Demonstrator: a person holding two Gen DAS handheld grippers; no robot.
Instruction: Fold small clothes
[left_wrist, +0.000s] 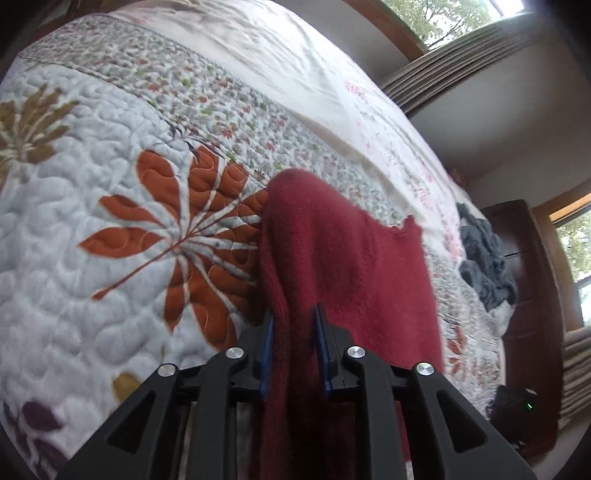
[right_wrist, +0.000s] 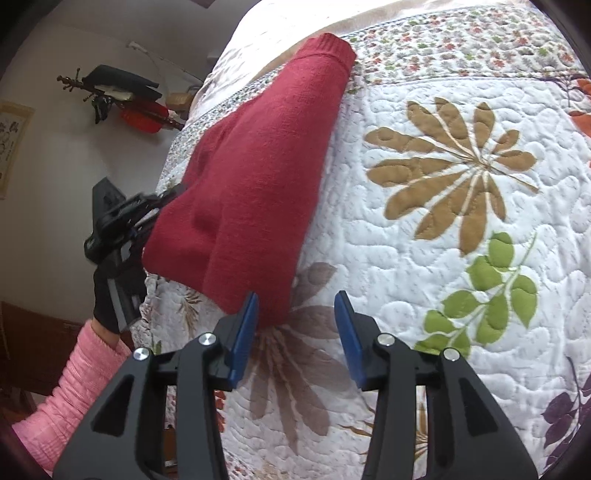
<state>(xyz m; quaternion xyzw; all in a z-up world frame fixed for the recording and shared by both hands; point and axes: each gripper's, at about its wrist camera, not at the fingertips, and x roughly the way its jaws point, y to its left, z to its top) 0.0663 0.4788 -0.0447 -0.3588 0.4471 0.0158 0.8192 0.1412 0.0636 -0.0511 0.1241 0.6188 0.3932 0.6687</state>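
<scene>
A dark red knitted garment (left_wrist: 343, 258) lies folded over on the flowered quilt (left_wrist: 92, 258). My left gripper (left_wrist: 295, 317) is shut on a bunched edge of it, the red knit filling the gap between the blue pads. In the right wrist view the red garment (right_wrist: 258, 166) stretches from the left gripper (right_wrist: 147, 210) at the left up to its ribbed cuff near the top. My right gripper (right_wrist: 297, 302) stands open just above the quilt (right_wrist: 443, 258), its left pad touching the garment's near corner, nothing between the fingers.
A grey crumpled cloth (left_wrist: 484, 258) lies at the bed's far edge. A dark wooden cabinet (left_wrist: 524, 295) stands beside the bed. A gloved hand with a pink sleeve (right_wrist: 74, 387) holds the left gripper. A wall rack (right_wrist: 122, 99) with dark and red items hangs behind.
</scene>
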